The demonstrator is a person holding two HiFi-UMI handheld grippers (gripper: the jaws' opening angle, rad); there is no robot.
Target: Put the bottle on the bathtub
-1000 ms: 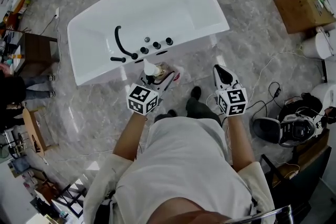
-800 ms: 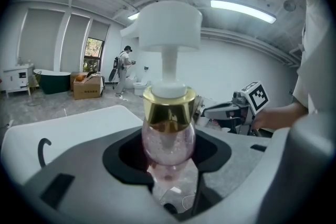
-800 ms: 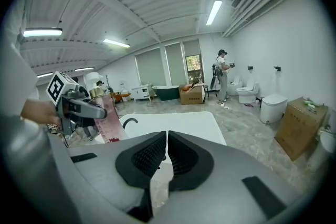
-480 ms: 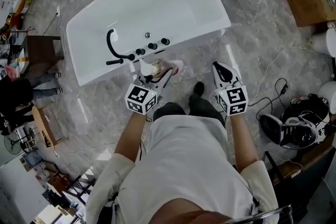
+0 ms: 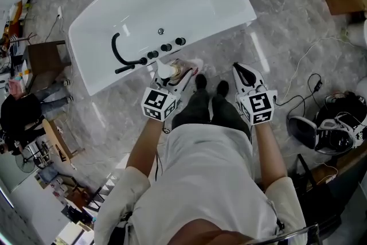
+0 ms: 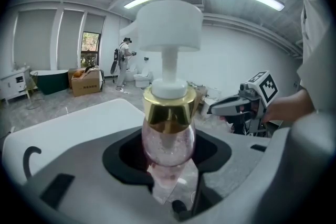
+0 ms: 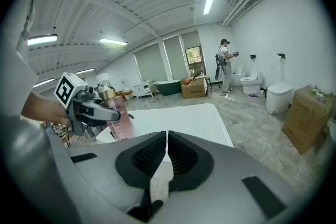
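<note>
**Bottle carried up to the bathtub rim**

Both grippers have advanced since the earlier frames, and the near rim of the bathtub (image 5: 226,24) now lies just ahead of the left fingertips. As I judge it, the step in hand is transport on final approach. The bottle is not yet set down.

I read the left gripper (image 5: 175,69) as partly spread, its fingers (image 6: 123,157) pinching the pink bottle (image 6: 168,139) low on its body. The gold collar and white pump cap stand above the fingers. The bottle is held short of the rim.

The right gripper (image 5: 243,73) hangs beside the left. Its fingers (image 7: 149,157) are pressed together with nothing between them.

In my judgement the next move is as follows:
- Carry the bottle forward over the flat rim.
- Aim for a bare patch beside the black knobs (image 5: 166,47) and faucet (image 5: 120,54) ahead of the fingertips.
- Lower until the base rests flat, then spread the fingers.

The tall pump head may make the bottle top-heavy, so release only once it is seated.
</note>
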